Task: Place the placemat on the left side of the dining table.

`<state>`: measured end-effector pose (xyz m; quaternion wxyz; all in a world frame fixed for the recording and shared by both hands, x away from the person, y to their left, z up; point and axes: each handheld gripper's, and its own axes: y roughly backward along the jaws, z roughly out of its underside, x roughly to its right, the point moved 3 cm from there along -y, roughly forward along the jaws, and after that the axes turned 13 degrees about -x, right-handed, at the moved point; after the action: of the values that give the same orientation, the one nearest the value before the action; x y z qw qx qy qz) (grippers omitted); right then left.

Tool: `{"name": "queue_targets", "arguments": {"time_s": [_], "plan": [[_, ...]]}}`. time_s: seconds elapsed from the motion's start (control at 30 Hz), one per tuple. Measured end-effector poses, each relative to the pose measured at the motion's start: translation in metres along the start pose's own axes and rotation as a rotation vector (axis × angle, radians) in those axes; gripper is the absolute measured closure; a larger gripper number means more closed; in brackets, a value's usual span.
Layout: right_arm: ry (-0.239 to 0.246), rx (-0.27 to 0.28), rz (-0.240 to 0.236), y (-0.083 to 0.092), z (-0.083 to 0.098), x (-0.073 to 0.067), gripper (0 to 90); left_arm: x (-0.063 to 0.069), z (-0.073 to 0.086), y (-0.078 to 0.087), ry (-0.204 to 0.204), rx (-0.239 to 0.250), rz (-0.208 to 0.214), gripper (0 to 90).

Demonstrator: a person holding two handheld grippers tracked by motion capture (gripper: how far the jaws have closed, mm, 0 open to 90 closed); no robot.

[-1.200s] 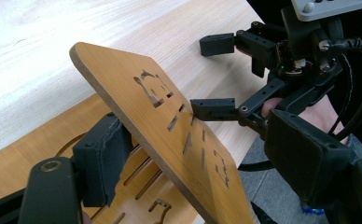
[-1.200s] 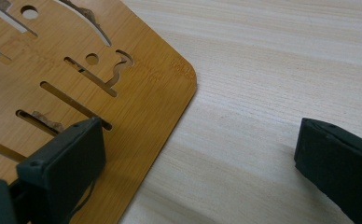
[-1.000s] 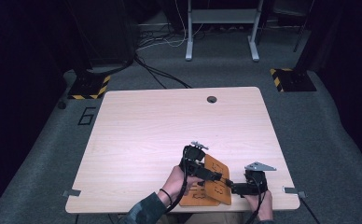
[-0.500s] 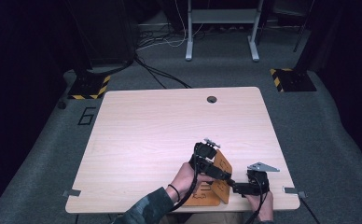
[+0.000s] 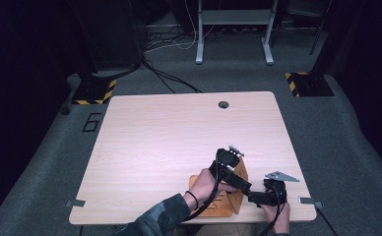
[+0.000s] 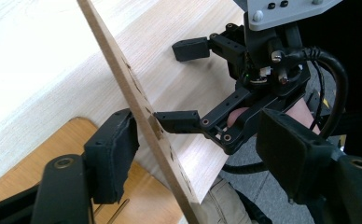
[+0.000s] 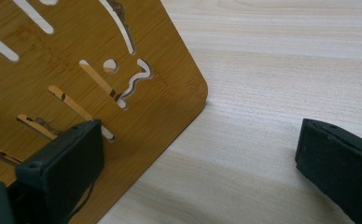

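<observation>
Pale wood-grain laminate covers the bench (image 5: 179,142), which fills the middle of the high view and has a round cable hole (image 5: 223,104) near its far edge. Grey carpet (image 5: 346,142) surrounds it. Black cables (image 5: 167,76) run across the floor at the upper centre, beside the legs of a grey metal frame (image 5: 233,34). Yellow-and-black striped blocks (image 5: 94,92) sit at the upper left and upper right, and a "6" marking (image 5: 91,122) lies on the carpet left of the bench.

Low in the frame, toward the right, a flat bamboo panel (image 5: 213,201) lies on the bench, and a second slotted bamboo panel (image 5: 237,184) stands on edge from it. The left hand (image 5: 209,183), in a dark patterned sleeve, reaches in from the bottom and points the left claw (image 6: 193,140) at the upright panel; in the left gripper view the jaws stand wide, one on each side of the panel's edge, the left pad close to the wood, though contact cannot be told. The right hand (image 5: 275,216) holds the right claw (image 7: 198,158) low at the bottom right; its jaws are spread wide, the left one in front of the cut-out face of the panel, the right one over bare bench.

No brand or readable writing shows on the panels.
</observation>
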<state>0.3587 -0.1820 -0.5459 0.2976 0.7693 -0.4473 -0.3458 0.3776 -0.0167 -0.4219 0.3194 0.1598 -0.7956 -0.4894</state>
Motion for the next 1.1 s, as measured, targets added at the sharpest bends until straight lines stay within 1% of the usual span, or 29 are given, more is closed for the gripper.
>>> {"name": "queue_targets", "arguments": {"time_s": [0.07,0.1,0.17,0.27,0.3,0.37,0.4,0.43,0.63,0.7,0.73,0.77,0.87,0.9,0.93,1.03,1.07,1.1], "plan": [[-0.011,0.0,0.002,0.0,0.0,0.0,0.4,0.0,-0.001,0.001,-0.001,0.002,-0.006,34.1],[-0.011,0.0,0.002,0.0,0.0,0.0,0.4,0.0,-0.002,0.001,-0.003,0.005,-0.007,34.1],[-0.018,0.002,0.003,0.001,0.0,0.001,0.4,0.0,-0.003,0.0,-0.005,0.003,0.003,38.5],[-0.023,0.005,0.014,0.002,0.001,0.003,0.4,0.0,-0.005,0.0,-0.013,-0.008,-0.011,41.3],[-0.026,0.006,0.018,0.002,0.001,0.004,0.4,0.0,-0.007,-0.001,-0.011,-0.015,-0.017,43.7],[-0.03,0.006,0.02,0.003,0.001,0.004,0.4,0.0,-0.007,-0.002,-0.012,-0.017,-0.016,44.2],[-0.037,0.008,0.029,0.004,0.002,0.005,0.4,0.0,-0.008,-0.003,-0.014,-0.022,-0.018,47.4],[-0.037,0.008,0.029,0.004,0.002,0.005,0.4,0.0,-0.009,-0.004,-0.016,-0.023,-0.016,47.4],[-0.056,0.019,0.043,0.006,0.003,0.011,0.4,0.001,-0.013,-0.006,-0.019,-0.028,-0.032,54.8],[-0.062,0.023,0.052,0.007,0.003,0.012,0.5,0.002,-0.015,-0.006,-0.026,-0.028,-0.03,57.7],[-0.069,0.025,0.049,0.007,0.003,0.012,0.5,0.002,-0.015,-0.006,-0.031,-0.033,-0.031,58.6],[-0.059,0.023,0.053,0.007,0.004,0.013,0.5,0.003,-0.016,-0.006,-0.032,-0.032,-0.036,60.4],[-0.072,0.028,0.06,0.008,0.005,0.015,0.7,0.005,-0.019,-0.006,-0.042,-0.038,-0.031,61.8],[-0.074,0.03,0.066,0.009,0.005,0.016,0.7,0.007,-0.021,-0.006,-0.048,-0.04,-0.037,62.5],[-0.076,0.031,0.071,0.009,0.005,0.017,0.7,0.007,-0.022,-0.007,-0.057,-0.042,-0.034,63.2],[-0.081,0.033,0.074,0.01,0.005,0.018,0.7,0.008,-0.024,-0.007,-0.059,-0.043,-0.034,65.0],[-0.076,0.024,0.095,0.009,0.005,0.018,0.7,0.01,-0.025,-0.008,-0.063,-0.046,-0.038,66.6],[-0.07,0.022,0.1,0.009,0.005,0.018,0.7,0.01,-0.025,-0.008,-0.063,-0.046,-0.038,67.4]]}}
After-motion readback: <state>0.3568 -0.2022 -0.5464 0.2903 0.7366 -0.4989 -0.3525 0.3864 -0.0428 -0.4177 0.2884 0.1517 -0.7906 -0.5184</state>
